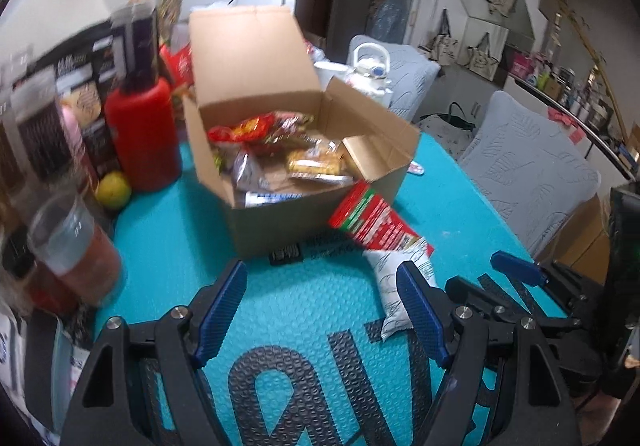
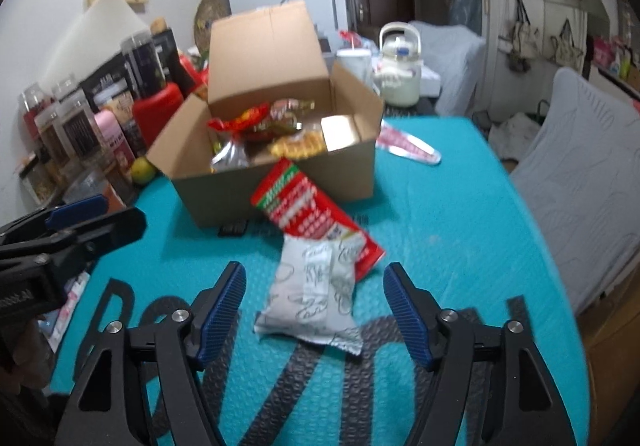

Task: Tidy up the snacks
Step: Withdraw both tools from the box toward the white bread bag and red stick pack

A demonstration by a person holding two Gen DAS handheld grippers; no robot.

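Note:
An open cardboard box (image 1: 280, 224) (image 2: 344, 174) holding several snack packets stands mid-table on the teal mat. A red and green snack pack (image 1: 374, 224) (image 2: 316, 212) leans against the box's front corner. Below it lies a white snack packet (image 1: 394, 286) (image 2: 310, 294) flat on the mat. My right gripper (image 2: 316, 306) is open, and the white packet lies between its blue pads without touching them. My left gripper (image 1: 324, 306) is open over bare mat, its right finger (image 1: 420, 310) overlapping the white packet's edge.
A red bottle (image 1: 144, 134), jars, boxes, a yellow-green fruit (image 1: 114, 188) and a plastic cup (image 1: 76, 246) crowd the table's left side. A white kettle (image 2: 398, 70) stands behind the box. A flat wrapper (image 2: 408, 148) lies right of it. Grey padded chairs (image 2: 588, 174) line the right edge.

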